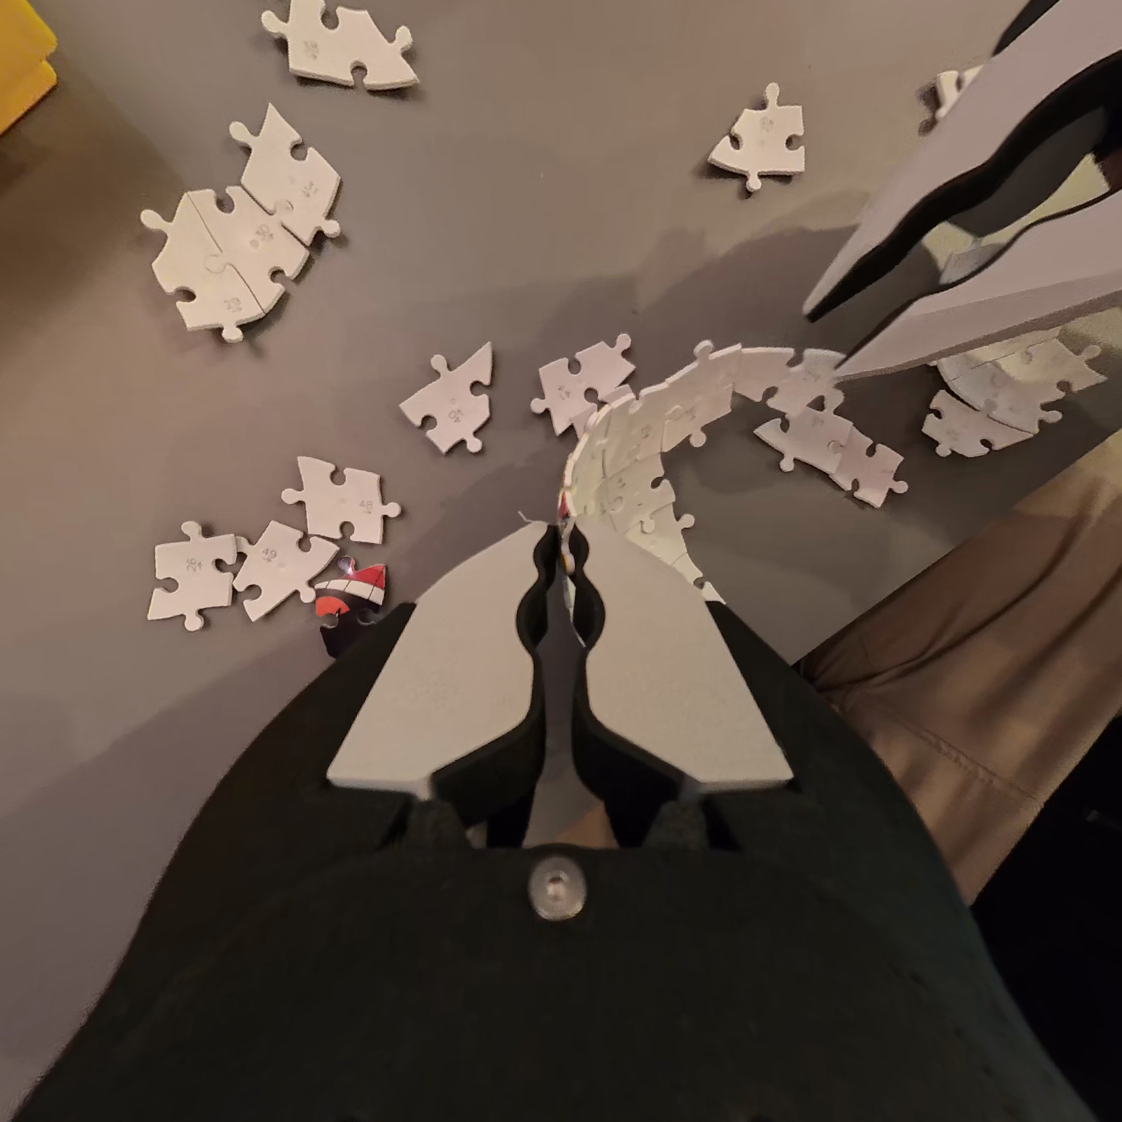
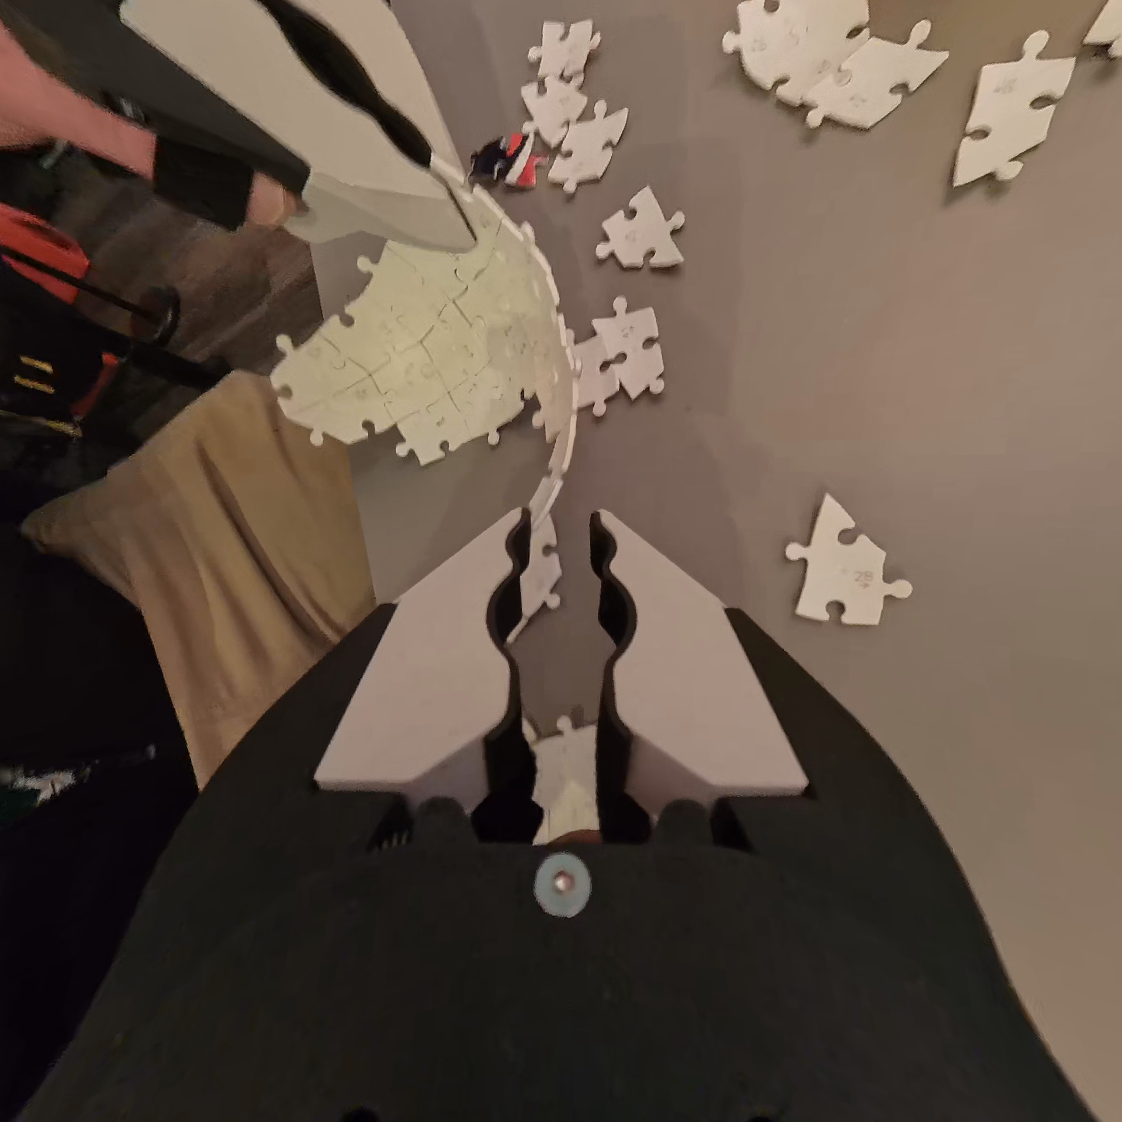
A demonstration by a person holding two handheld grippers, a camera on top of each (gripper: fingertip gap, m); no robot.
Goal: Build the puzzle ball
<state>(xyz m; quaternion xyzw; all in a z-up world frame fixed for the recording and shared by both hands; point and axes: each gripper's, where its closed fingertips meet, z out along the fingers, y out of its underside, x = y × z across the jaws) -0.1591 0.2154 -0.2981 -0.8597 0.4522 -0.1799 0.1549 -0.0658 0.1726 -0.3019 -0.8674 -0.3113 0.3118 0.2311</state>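
Note:
The partly built puzzle ball (image 1: 643, 437) is a curved white shell of joined pieces, held above the grey table (image 1: 546, 212). My left gripper (image 1: 561, 534) is shut on the shell's near edge. In the right wrist view the shell (image 2: 425, 352) shows its hollow inside, with a thin strip of pieces curving down to my right gripper (image 2: 561, 516). That gripper is open; the strip's end lies against the inner side of its left finger (image 2: 461, 607). In the left wrist view the right gripper (image 1: 822, 340) touches the strip's far end. The left gripper (image 2: 452, 200) also shows in the right wrist view.
Several loose white pieces lie face down on the table, among them a single piece (image 1: 455, 407), a joined cluster (image 1: 231, 255) and another single piece (image 2: 844, 571). One coloured piece (image 1: 358, 589) lies face up. A yellow object (image 1: 18, 67) is at far left. A person's beige trouser leg (image 2: 243, 546) borders the table. One gripper's finger ends stand about 11 centimetres off the other's.

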